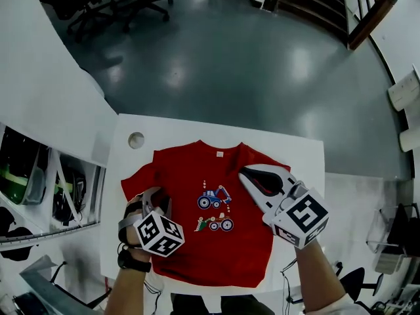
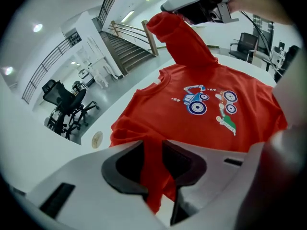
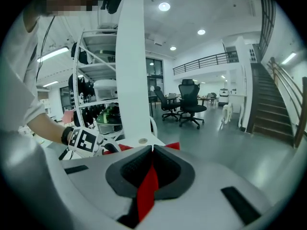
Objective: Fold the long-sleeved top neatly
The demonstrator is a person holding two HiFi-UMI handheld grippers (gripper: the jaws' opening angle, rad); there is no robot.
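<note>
**Head view.** Nearest to me are my two grippers, hard white plastic, each carrying one cube of black-and-white square markers. The left gripper (image 1: 155,199) sits over the bunched left sleeve (image 1: 139,184). The right gripper (image 1: 245,173) is over the chest with red cloth in it. There is one top (image 1: 197,254), of soft red cloth, lying face up on the white table (image 1: 302,153). It has two printed vehicles (image 1: 213,210) on the front. One round disc (image 1: 136,140) lies near the table's far left corner.

**Left gripper view.** My fingers (image 2: 184,166) stand parted. A strip of red cloth runs between the dark pads, loose, not pinched as far as I can see. The right sleeve (image 2: 184,42) rises as a limp tube to the other gripper.

**Right gripper view.** My fingers are clenched on one red fold of that sleeve, the textured dark pads meeting at the tip. Beyond are two black office chairs (image 3: 189,99) and one staircase (image 3: 273,104).
</note>
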